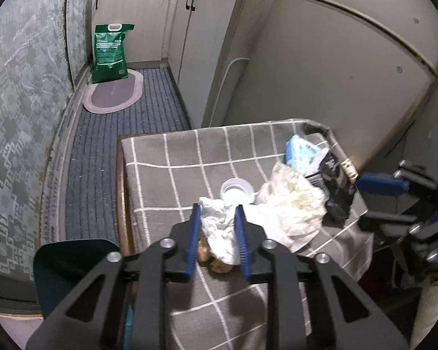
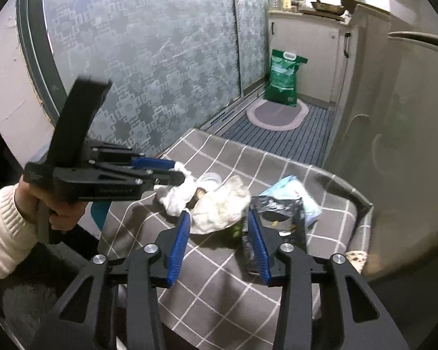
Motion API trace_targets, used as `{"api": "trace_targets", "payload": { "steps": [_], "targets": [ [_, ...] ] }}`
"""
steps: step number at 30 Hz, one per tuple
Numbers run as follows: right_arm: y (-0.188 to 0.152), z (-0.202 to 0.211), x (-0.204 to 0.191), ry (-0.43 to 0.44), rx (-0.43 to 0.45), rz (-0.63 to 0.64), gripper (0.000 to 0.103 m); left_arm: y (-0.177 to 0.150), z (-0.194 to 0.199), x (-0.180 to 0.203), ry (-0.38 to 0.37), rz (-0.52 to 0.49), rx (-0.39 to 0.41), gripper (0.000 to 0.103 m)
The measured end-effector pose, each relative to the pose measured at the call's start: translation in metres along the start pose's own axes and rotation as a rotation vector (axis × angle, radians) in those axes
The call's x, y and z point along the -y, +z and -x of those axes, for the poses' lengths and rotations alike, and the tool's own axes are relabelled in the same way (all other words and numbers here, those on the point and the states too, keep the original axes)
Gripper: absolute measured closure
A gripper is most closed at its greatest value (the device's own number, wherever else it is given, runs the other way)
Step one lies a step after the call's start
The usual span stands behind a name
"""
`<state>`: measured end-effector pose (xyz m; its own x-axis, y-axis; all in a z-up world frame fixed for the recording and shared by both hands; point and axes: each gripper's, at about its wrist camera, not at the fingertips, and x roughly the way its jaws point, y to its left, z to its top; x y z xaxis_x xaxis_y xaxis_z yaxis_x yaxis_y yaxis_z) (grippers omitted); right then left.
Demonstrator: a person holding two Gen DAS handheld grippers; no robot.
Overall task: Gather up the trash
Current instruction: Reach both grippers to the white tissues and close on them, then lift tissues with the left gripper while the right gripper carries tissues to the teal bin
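A pile of trash lies on a table under a grey checked cloth [image 1: 166, 175]. My left gripper [image 1: 218, 218] is shut on a crumpled white tissue [image 1: 219, 227], with brown scraps [image 1: 219, 266] under it. The right wrist view shows that gripper [image 2: 176, 172] pinching the tissue [image 2: 176, 197]. Behind it are a white plastic cup [image 1: 236, 191], a big crumpled white sheet [image 1: 292, 204], a blue-white pack [image 1: 302, 153] and a black wrapper [image 1: 335, 186]. My right gripper [image 2: 219, 242] stands open over the pile. The black wrapper [image 2: 277, 213] lies against its right finger, and something green [image 2: 236, 230] sits between the fingers.
A dark teal bin [image 1: 70, 268] stands below the table's left edge. A white fridge [image 1: 335, 73] rises close behind the table. Farther off are a green bag [image 1: 109, 52], an oval mat [image 1: 114, 93], cupboards [image 1: 207, 43] and a patterned glass door [image 1: 20, 102]. A cream sleeve [image 2: 3, 233] is at left.
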<state>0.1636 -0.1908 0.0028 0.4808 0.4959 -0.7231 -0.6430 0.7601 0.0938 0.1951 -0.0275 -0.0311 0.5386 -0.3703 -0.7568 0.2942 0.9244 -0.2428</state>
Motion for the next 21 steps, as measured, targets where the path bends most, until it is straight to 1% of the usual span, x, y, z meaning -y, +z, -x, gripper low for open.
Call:
{"api": "trace_targets", "payload": {
  "steps": [1,4,5,6,7,9,12,21],
  "targets": [
    [0.000,-0.004,-0.003,-0.005,-0.012,0.008,0.066,0.000,0.001,0.001,-0.002,0.000,0.003,0.092],
    [0.000,-0.013,-0.007,-0.035,-0.032,0.018,0.067,0.000,0.007,0.003,-0.007,-0.002,0.021,0.095],
    [-0.001,-0.015,-0.007,-0.050,-0.036,0.022,0.068,0.000,0.011,0.005,-0.011,-0.004,0.031,0.095],
    [-0.001,-0.017,-0.008,-0.064,-0.039,0.028,0.072,0.000,0.015,0.007,-0.014,-0.006,0.041,0.095],
    [-0.001,-0.019,-0.007,-0.074,-0.042,0.028,0.072,0.000,0.019,0.009,-0.016,-0.009,0.054,0.095],
    [0.000,-0.022,-0.006,-0.084,-0.043,0.024,0.072,0.000,0.026,0.011,-0.030,-0.014,0.072,0.095],
    [0.003,-0.027,-0.005,-0.092,-0.044,0.025,0.072,-0.002,0.037,0.016,-0.033,-0.028,0.100,0.095],
    [0.007,-0.051,-0.007,-0.154,-0.075,0.058,0.072,-0.012,0.058,0.013,-0.034,-0.035,0.127,0.095]
  ]
}}
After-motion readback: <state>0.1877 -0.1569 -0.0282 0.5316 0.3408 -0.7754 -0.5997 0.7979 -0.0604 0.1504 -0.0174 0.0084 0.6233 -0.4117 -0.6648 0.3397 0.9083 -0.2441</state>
